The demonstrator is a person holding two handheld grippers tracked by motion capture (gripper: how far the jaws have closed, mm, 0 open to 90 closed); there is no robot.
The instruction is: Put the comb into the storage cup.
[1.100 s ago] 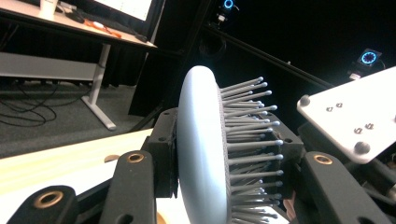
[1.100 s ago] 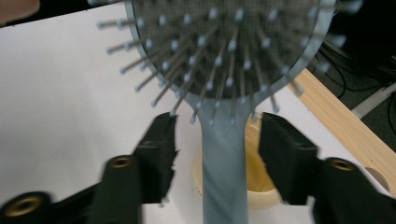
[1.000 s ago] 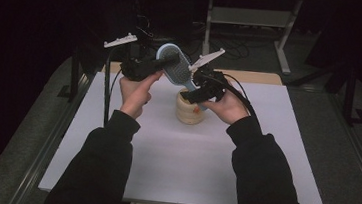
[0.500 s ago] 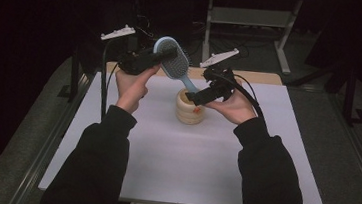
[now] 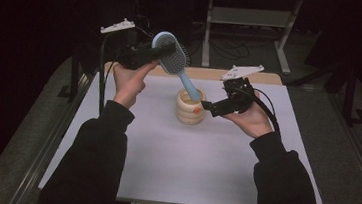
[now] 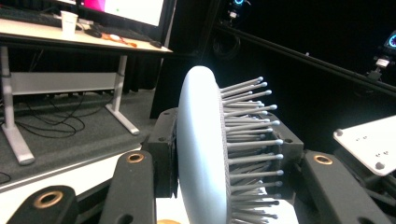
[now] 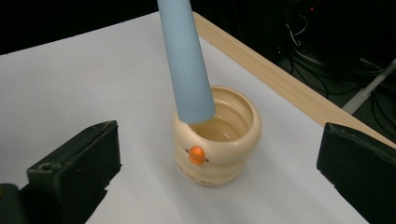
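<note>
dark room; a white sheet covers the table [image 5: 163, 165], with a strip of bare wood along the far edge and a metal-legged desk beyond it.

left gripper [image 5: 161, 54]: the jaws are clamped on the head of the pale blue oval plastic hairbrush [image 5: 173, 56]. in the left gripper view the brush head [image 6: 205, 154] stands edge-on between the black jaws, one pad against its smooth back, the other against the grey bristles. the brush is tilted, head up at the far left, handle slanting down and right. the handle tip sits at the mouth of the cream-coloured ribbed round cup [image 5: 190, 106], at its near rim as seen in the right gripper view, where the handle [image 7: 184, 60] ends at the cup [image 7: 217, 135]; whether it touches the rim cannot be told.

right gripper [image 5: 207, 106]: the jaws stand wide apart, having just been opening, with nothing pressed between them. they point at the cup from its right side, near it and apart from it. the cup shows a small orange round mark on its side and stands upright on the white sheet, at the middle of the far half of the table.

the left hand [image 5: 130, 79] carries its gripper raised above the table; the right hand [image 5: 252, 120] holds its gripper low, just right of the cup.
</note>
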